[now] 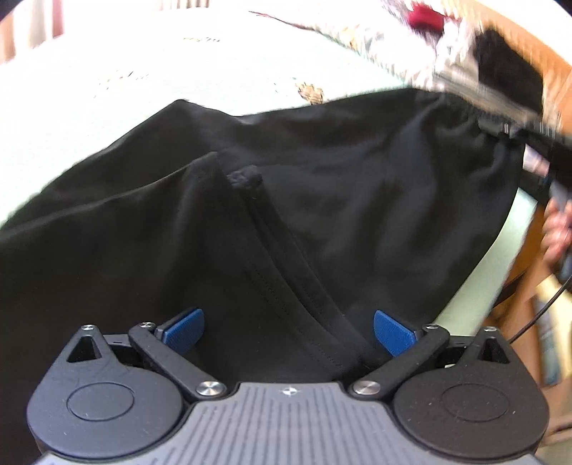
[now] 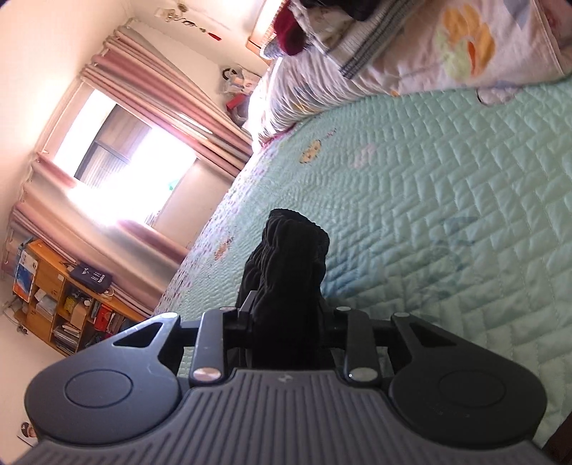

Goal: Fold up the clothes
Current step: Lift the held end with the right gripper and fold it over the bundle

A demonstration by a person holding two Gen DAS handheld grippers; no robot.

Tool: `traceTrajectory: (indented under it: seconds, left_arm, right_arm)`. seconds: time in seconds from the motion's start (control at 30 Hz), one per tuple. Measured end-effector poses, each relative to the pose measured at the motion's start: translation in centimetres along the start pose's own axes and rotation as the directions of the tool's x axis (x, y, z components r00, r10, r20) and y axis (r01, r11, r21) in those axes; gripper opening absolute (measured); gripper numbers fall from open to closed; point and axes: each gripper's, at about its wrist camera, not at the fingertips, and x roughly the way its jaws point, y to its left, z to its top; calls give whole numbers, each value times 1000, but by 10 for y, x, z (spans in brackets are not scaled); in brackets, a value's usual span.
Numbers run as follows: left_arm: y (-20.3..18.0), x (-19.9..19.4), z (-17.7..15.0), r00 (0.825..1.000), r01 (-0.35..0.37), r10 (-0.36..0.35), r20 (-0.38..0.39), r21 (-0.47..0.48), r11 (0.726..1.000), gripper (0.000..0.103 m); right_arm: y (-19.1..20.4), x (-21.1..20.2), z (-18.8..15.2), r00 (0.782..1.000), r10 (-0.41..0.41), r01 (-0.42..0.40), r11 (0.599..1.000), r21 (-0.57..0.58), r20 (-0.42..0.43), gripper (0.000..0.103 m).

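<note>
1. A black garment [image 1: 286, 200] is spread across a pale green quilted bedspread [image 2: 447, 186], and most of the left wrist view is filled by it. A stitched seam is seen running diagonally down its middle towards the camera.
2. The left gripper [image 1: 289, 331] is held wide open just above the cloth. Its blue finger pads [image 1: 184, 329] are set far apart, and nothing is held between them.
3. The right gripper [image 2: 286, 322] is closed on a gathered, ribbed edge of the black garment, which is seen bunched up and standing out past the fingers in the right wrist view. The finger pads themselves are covered by the cloth.
4. In the left wrist view, the right gripper and the hand [image 1: 557, 232] holding it are seen blurred at the right edge, at the garment's far corner.
5. A folded floral quilt [image 2: 447, 46] is lying at the head of the bed, with dark clothes and something dark red [image 2: 291, 32] piled on it. These are too blurred or cut off to be made out.
6. Beyond the bed, pink curtains [image 2: 150, 118] are seen framing a bright window [image 2: 121, 168], whose glare washes out the far part of the bedspread in the left wrist view.
7. A wooden shelf unit [image 2: 68, 307] crowded with books and small items is seen below the window. A dark device rests on its top; its kind cannot be told.
8. The near end of the garment is hidden beneath the left gripper's body.
</note>
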Motion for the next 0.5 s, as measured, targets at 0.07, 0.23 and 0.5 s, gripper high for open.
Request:
traceTrajectory:
  seconds: [0.07,0.23,0.5]
  left_arm:
    - [18,-21,-9,999,39,-37,35,-55,998,101]
    - [68,-88,-44,988,66,-46,148,-133,989,101]
    - [153,-183,-123,953,45,47,301,-292,955,102]
  right_arm:
    - [20,-9,-1,1000,17,-16,999,-41,15,31]
    - [89,-31,-8,995,91,-83,980,-179,37,31]
    - [217,-23,-181,978,153,-210,707,-675,-143,31]
